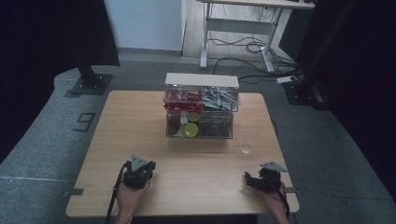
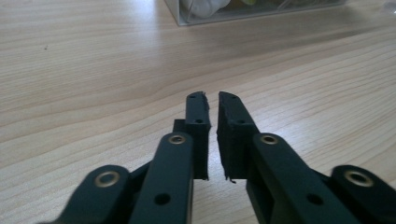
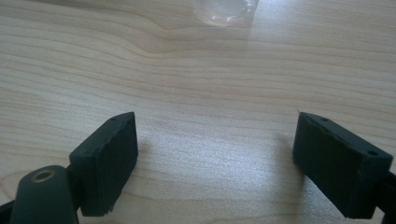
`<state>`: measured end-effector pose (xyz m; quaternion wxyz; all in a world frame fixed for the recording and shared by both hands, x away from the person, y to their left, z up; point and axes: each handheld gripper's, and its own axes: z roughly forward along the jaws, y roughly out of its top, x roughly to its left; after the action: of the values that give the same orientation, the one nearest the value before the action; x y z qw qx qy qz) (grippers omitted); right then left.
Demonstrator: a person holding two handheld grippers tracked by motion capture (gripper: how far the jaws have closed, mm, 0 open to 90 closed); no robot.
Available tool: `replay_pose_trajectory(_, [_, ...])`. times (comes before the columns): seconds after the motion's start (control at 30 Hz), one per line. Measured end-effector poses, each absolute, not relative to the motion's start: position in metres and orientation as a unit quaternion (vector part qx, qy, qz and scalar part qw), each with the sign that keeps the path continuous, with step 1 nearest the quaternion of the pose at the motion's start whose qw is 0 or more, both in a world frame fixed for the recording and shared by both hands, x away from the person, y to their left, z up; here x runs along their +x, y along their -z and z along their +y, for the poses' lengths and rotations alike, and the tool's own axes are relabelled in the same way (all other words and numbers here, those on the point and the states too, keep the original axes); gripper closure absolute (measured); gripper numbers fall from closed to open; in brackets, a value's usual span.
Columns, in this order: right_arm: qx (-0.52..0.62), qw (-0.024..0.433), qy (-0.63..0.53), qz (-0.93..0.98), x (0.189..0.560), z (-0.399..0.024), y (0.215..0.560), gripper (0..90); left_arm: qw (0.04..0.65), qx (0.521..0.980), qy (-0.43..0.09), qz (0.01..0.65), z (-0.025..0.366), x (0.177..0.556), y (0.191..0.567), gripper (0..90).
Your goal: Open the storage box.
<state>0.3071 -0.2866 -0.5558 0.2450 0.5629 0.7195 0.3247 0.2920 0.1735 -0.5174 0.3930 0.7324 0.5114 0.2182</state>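
I have both tongs at the near edge of the desk (image 1: 140,140), one to each side, and neither has anything in it. The left tongs (image 1: 138,173) rest low over the wood with the jaws drawn almost together; in the left gripper view only a thin slit remains between the pads (image 2: 233,135), and nothing sits in that slit. I read them as clenched on air. The right tongs (image 1: 261,181) are released: in the right gripper view the two pads (image 3: 109,158) stand wide apart with bare desk between them.

Just ahead of the right tongs, and apart from them, a small clear cup (image 1: 248,142) stands upright on the desk; its base shows at the top of the right gripper view (image 3: 225,10). Whether it holds anything I cannot tell.

Farther off, at mid-desk, stands a clear box of drawers (image 1: 201,106) with a pale top. Its compartments hold red pieces at upper left, grey pieces at upper right, yellow-green and dark items at lower left, and dark contents at lower right. All drawers look closed from here.

My judgement: the work has not started. No drawer is pulled, nothing has been lifted, and the cup is untouched. What remains appears to be everything: reaching forward, opening a drawer or taking the cup, and moving the contents.
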Motion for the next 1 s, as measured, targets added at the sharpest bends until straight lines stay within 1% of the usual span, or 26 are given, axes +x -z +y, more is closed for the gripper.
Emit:
replay_pose_trajectory(0.17, [0.565,0.246,-0.324,0.718,0.307,-0.287,0.556,14.5,0.403,0.732,-0.21,0.507,0.172,0.291,0.513,89.8])
replay_pose_trajectory(0.47, [0.566,0.247,-0.323,0.717,0.307,-0.287,0.556,14.5,0.411,0.737,-0.197,0.5,0.167,0.289,0.507,90.0])
replay_pose_trajectory(0.57, [0.568,0.247,-0.323,0.715,0.306,-0.286,0.556,14.5,0.407,0.743,-0.195,0.494,0.163,0.293,0.503,90.0])
replay_pose_trajectory(0.73, [0.568,0.248,-0.322,0.715,0.306,-0.286,0.556,14.6,0.404,0.739,-0.198,0.501,0.162,0.299,0.5,90.0])
replay_pose_trajectory(0.93, [0.568,0.248,-0.322,0.715,0.305,-0.286,0.556,15.0,0.4,0.739,-0.201,0.503,0.151,0.308,0.497,90.0])
replay_pose_trajectory(1.0, [0.568,0.248,-0.322,0.715,0.305,-0.285,0.556,15.1,0.401,0.742,-0.192,0.502,0.149,0.31,0.496,90.0])
